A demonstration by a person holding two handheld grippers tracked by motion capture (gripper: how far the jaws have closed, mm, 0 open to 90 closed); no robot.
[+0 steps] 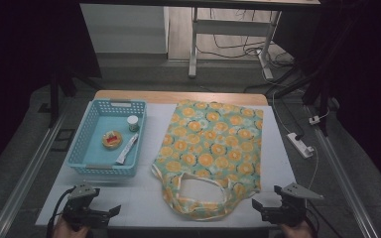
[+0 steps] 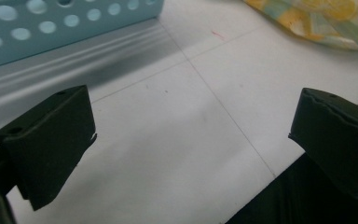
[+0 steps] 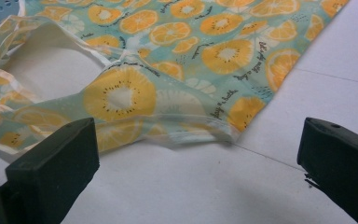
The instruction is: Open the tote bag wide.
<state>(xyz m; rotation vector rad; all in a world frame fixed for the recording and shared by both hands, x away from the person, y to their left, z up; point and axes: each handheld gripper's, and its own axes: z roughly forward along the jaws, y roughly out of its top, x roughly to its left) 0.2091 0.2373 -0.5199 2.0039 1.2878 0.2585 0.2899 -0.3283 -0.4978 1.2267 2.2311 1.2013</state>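
Both sets of jaws stand spread wide, nothing between them, pads touching nothing. Left gripper (image 1: 113, 211) hovers over bare table (image 1: 144, 203) at the near left corner; in the left gripper view the blue basket (image 2: 51, 28) wall sits at 11 o'clock of the jaws, a hem of the fruit-print bag (image 2: 321, 21) at 1 o'clock. Right gripper (image 1: 255, 206) hangs at the near right corner; in the right gripper view the bag's lower corner lies just beyond the jaws, at 12 o'clock, apart from both pads.

Bag (image 1: 213, 148) lies flat mid-table, handles toward the person, mouth not opened. Basket (image 1: 87, 166) at 9 o'clock of the bag holds a small cup (image 1: 133, 122), a round tin (image 1: 112, 139) and a sachet (image 1: 127, 148).

Judgement: work not begun. Nothing gripped, nothing bagged; opening the bag and moving all three items remains.
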